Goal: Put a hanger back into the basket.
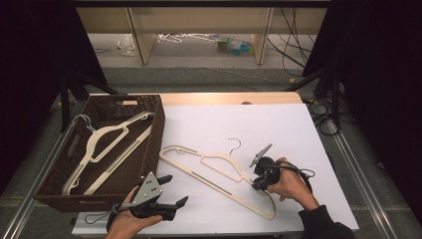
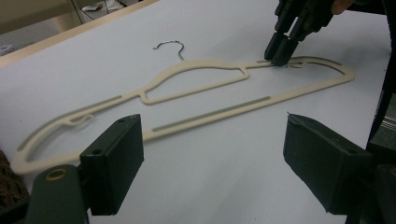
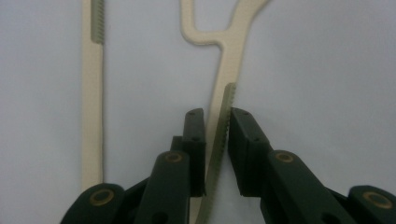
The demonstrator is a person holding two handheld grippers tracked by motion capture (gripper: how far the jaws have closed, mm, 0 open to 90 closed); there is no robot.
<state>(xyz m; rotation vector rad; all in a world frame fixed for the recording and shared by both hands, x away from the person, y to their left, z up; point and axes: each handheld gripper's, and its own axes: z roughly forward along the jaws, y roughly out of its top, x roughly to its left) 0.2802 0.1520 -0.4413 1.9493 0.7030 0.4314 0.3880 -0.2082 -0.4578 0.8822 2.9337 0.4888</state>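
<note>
A cream plastic hanger (image 1: 199, 175) with a metal hook lies flat on the white table top, right of the basket. My right gripper (image 1: 257, 185) is down on its right shoulder. In the right gripper view the hanger's arm (image 3: 231, 51) runs between the two jaws, which are shut on it (image 3: 217, 116). The left gripper view shows the hanger (image 2: 210, 63) farther off, with the right gripper (image 2: 279, 55) pinching it. My left gripper (image 1: 177, 189) is near the table's front edge, wide open (image 2: 210, 140) and holding nothing.
A dark woven basket (image 1: 158, 129) stands at the table's left with two more cream hangers (image 1: 107, 134) in it. Cables (image 1: 323, 114) hang off the right rear corner. The wooden table edge (image 1: 229, 97) runs along the back.
</note>
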